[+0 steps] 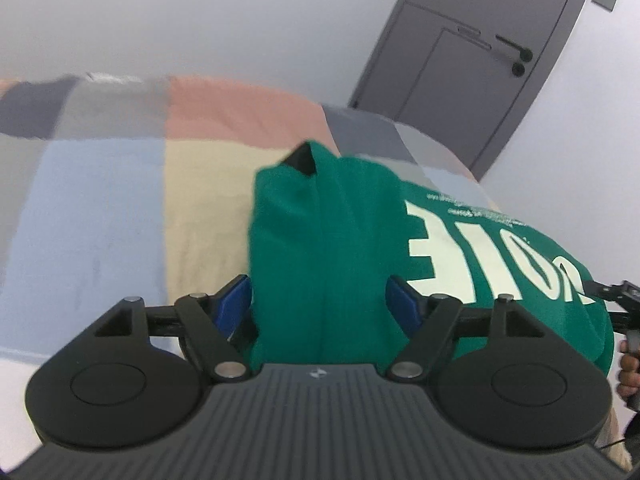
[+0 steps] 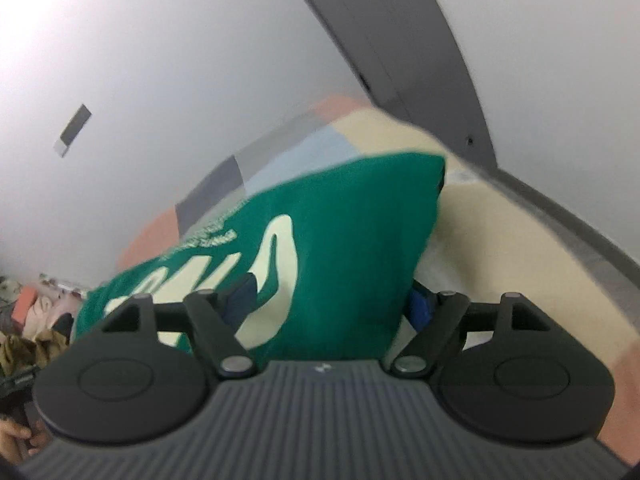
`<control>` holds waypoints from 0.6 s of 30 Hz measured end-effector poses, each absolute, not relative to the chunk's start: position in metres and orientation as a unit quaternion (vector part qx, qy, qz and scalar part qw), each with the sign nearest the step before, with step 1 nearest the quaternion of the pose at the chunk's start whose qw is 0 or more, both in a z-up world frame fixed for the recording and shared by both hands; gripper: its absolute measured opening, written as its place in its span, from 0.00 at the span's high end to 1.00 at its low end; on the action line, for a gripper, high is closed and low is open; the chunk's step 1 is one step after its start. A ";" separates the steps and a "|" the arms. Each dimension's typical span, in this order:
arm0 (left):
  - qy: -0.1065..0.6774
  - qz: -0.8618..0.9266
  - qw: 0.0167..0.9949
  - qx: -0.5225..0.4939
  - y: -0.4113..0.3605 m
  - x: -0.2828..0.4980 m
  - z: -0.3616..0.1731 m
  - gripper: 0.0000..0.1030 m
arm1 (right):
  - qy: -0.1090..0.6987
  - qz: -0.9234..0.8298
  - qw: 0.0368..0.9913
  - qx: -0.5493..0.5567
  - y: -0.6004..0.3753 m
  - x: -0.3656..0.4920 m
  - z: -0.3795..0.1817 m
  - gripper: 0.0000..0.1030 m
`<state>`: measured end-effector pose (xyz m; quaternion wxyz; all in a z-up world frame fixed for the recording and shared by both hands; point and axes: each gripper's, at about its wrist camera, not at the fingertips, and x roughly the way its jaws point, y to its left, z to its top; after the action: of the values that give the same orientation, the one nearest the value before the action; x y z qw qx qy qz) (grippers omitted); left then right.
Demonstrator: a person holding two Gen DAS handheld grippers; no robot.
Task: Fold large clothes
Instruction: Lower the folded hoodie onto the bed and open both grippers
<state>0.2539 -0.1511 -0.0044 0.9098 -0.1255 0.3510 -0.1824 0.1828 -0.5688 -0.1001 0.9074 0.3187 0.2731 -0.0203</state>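
Note:
A green garment with large cream letters lies bunched on a patchwork quilt; a black patch shows at its far tip. My left gripper straddles the garment's near left part, its blue pads spread wide, and the cloth fills the gap without being pinched. In the right wrist view the same green garment runs between the spread jaws of my right gripper, a blue pad beside its edge. Both grippers are open.
The quilt covers a bed that reaches a white wall. A grey door with a black handle stands at the back right. A heap of other clothes lies at the far left. A hand shows at the right edge.

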 end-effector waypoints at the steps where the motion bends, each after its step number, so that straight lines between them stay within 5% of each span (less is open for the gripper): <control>1: 0.345 -0.176 0.914 -0.120 -0.149 0.245 0.004 0.24 | 0.269 -0.026 0.909 0.318 -0.569 0.174 -0.093 0.24; 18: 0.230 -0.193 0.951 -0.073 -0.142 0.042 0.173 0.24 | 0.155 0.034 0.969 0.192 -0.453 0.028 0.083 0.24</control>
<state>0.0420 -0.1420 0.1732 0.9511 -0.0730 0.2299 -0.1932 0.0282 -0.4527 0.0834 0.9686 0.1915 0.1548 0.0343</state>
